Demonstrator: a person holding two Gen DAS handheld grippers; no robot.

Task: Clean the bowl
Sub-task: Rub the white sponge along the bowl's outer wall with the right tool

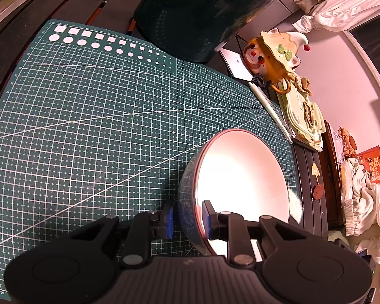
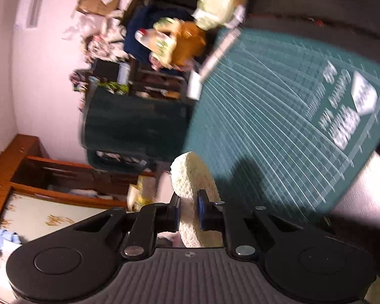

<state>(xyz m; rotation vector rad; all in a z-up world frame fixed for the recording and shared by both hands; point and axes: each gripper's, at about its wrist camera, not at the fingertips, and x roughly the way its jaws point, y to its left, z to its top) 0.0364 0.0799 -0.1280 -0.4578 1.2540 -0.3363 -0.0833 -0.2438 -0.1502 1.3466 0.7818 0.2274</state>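
Note:
In the left wrist view my left gripper (image 1: 188, 219) is shut on the rim of a bowl (image 1: 240, 174), white inside with a blue patterned outside. The bowl is tilted on its side above the green cutting mat (image 1: 88, 126). A bit of white sponge (image 1: 295, 206) shows at the bowl's right rim. In the right wrist view my right gripper (image 2: 188, 211) is shut on a round white sponge (image 2: 193, 179), held above the mat (image 2: 278, 126). That view is blurred. The bowl is not in it.
At the mat's far right lie a pen (image 1: 271, 109), a clown-faced ceramic dish (image 1: 273, 50) and green trays (image 1: 304, 116). A dark bin (image 1: 190, 12) stands at the mat's far edge. White cloth (image 1: 364, 202) lies beyond the table's right side.

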